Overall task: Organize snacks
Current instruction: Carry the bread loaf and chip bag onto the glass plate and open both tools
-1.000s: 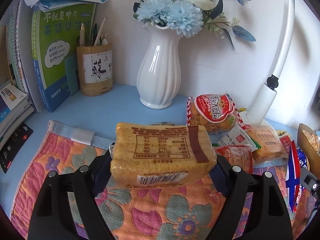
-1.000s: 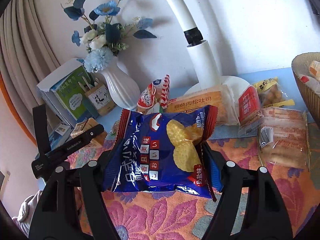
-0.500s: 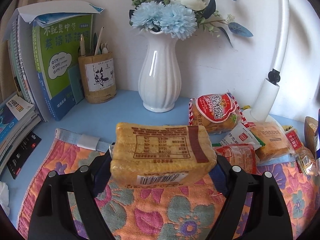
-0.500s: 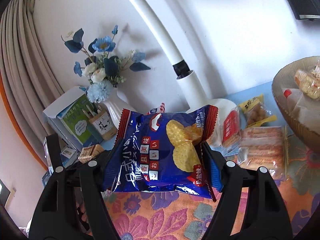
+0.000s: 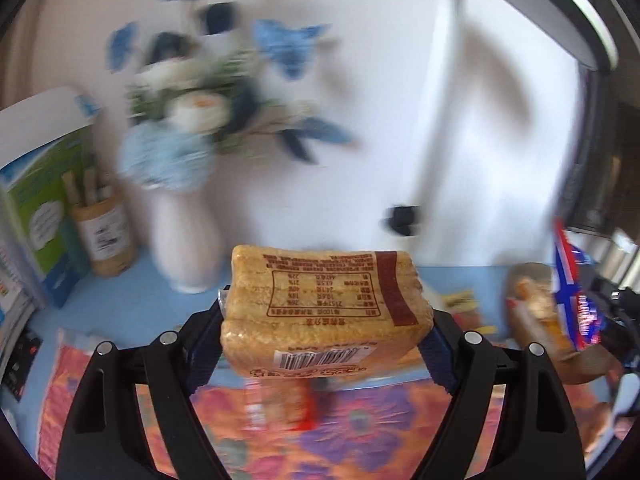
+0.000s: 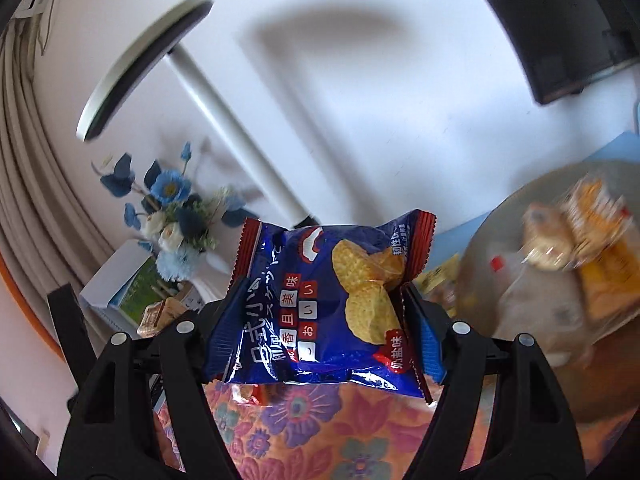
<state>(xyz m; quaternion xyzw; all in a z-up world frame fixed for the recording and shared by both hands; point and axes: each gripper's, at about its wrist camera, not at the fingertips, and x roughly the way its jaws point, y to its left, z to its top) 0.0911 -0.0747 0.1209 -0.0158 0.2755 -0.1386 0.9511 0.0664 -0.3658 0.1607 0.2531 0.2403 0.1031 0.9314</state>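
Transport is under way: both views have tilted upward, the left gripper (image 5: pixel 326 344) stays clamped on the bread pack (image 5: pixel 324 312), the right gripper (image 6: pixel 320 312) on the chip bag (image 6: pixel 320 304), and the basket (image 6: pixel 480 240) now fills the right view's right edge.

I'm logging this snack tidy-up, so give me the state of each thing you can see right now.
left gripper: shut on the toast pack.
toast pack: sealed, held off the cloth.
right gripper: shut on the chip bag.
chip bag: sealed, held in the air.
basket: already holds several snack packs.
vase: upright, with flowers.
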